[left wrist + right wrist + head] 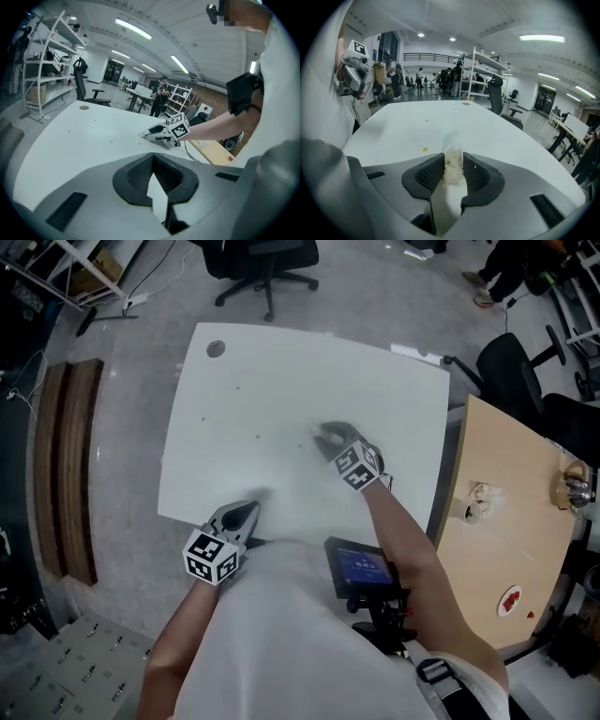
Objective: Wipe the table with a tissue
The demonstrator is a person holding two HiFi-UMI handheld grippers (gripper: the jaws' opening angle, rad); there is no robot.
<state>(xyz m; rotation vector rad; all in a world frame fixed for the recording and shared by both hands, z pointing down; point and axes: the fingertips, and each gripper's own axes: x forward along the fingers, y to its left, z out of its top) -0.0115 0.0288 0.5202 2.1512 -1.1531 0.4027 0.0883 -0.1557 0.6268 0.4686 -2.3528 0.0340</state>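
The white table (281,381) fills the middle of the head view. Near its centre my right gripper (328,437) is shut on a crumpled, soiled tissue (322,434) that rests against the tabletop. The right gripper view shows the tissue (452,169) wedged between the two dark pads (431,174), its tip poking out ahead of the right gripper (453,161). Small crumbs (424,150) lie just ahead on the table. My left gripper (246,512) sits at the table's near edge, shut and holding nothing (152,159). From the left gripper view, the right gripper (152,135) and the tissue (142,135) are seen side-on.
A round cable hole (216,349) marks the table's far left corner. A wooden side table (506,549) with small items stands to the right. Office chairs (267,263) (511,367) stand beyond the far edge and at the right. A screen device (361,568) hangs at the person's chest.
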